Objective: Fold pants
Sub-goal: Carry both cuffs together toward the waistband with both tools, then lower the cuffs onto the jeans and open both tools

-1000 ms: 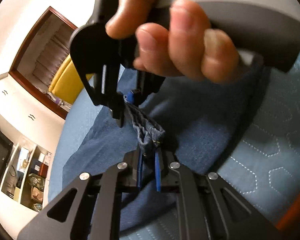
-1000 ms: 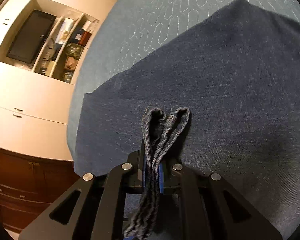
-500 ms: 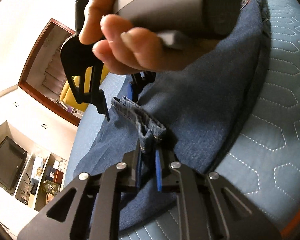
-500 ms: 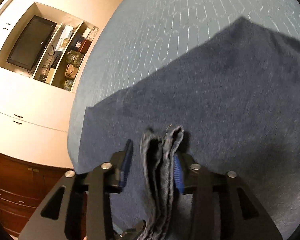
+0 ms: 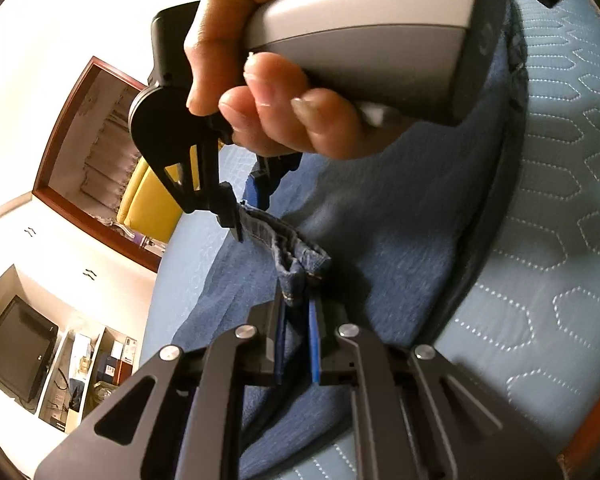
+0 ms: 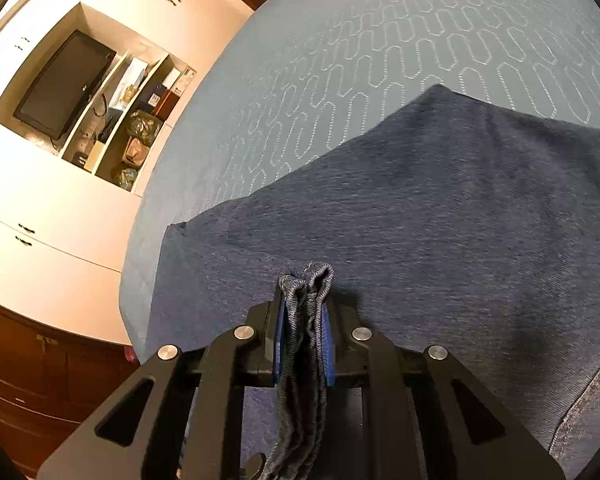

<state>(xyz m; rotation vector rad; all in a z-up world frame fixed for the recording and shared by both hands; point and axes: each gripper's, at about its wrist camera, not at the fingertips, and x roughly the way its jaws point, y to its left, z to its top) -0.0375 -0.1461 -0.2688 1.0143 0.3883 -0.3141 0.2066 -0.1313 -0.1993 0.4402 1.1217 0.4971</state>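
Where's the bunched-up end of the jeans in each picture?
Left wrist view: the bunched hem sits at the middle, running from the left gripper up to the right gripper.
Right wrist view: the bunched hem is low in the middle, pinched in the right gripper.
Shared landmark: the black TV in the white cabinet.

pants [image 6: 440, 240] run off frame — waistband [image 5: 512, 52] half hidden.

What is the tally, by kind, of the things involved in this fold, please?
Pants: 1
Grippers: 2, left gripper and right gripper, each pinching a bunched hem
Quilted bedspread: 1
Total: 4
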